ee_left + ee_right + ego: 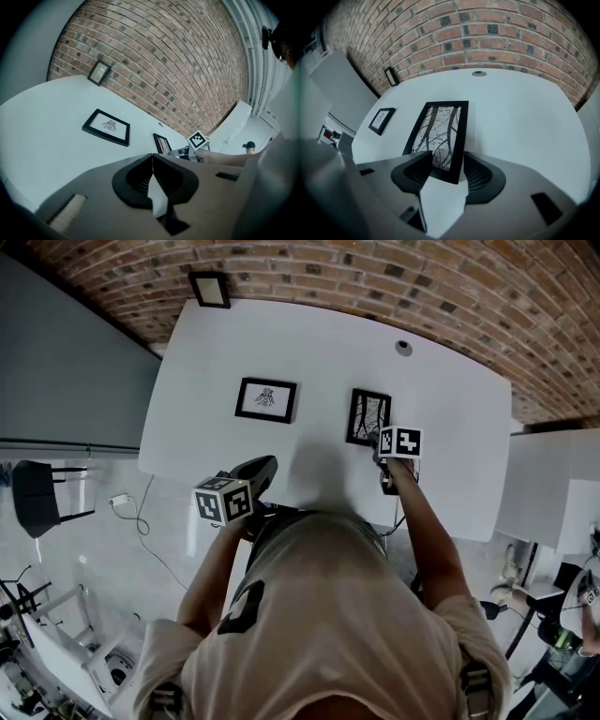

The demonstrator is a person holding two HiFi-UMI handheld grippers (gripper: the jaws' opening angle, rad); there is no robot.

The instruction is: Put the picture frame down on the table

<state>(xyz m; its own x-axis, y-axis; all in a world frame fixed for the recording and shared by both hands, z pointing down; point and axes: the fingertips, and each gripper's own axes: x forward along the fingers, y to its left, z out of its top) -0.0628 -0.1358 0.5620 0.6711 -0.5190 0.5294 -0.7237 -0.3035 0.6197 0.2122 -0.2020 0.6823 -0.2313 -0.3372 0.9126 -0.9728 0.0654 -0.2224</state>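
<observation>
Picture frame (440,131) is seemingly lying flat on the table (520,108), mid-frame. Its near end is sitting between my right gripper's (446,157) spread jaws, apparently unpinched (left gripper (152,157) pressed together, empty). I'm favouring widening, then backing straight out without nudging it.

Office-like studio (brick wall (375,277), white table (450,409), chair (33,498))

**The picture frame (368,416) on the white table (450,399)**

Your picture frame is a narrow black rectangle around a white print crossed by dark, branching lines. It lies face up on the table, right of the middle and close to the edge nearest you, with its long sides running away from you. Whether its near end rests fully on the tabletop cannot be told.
</observation>
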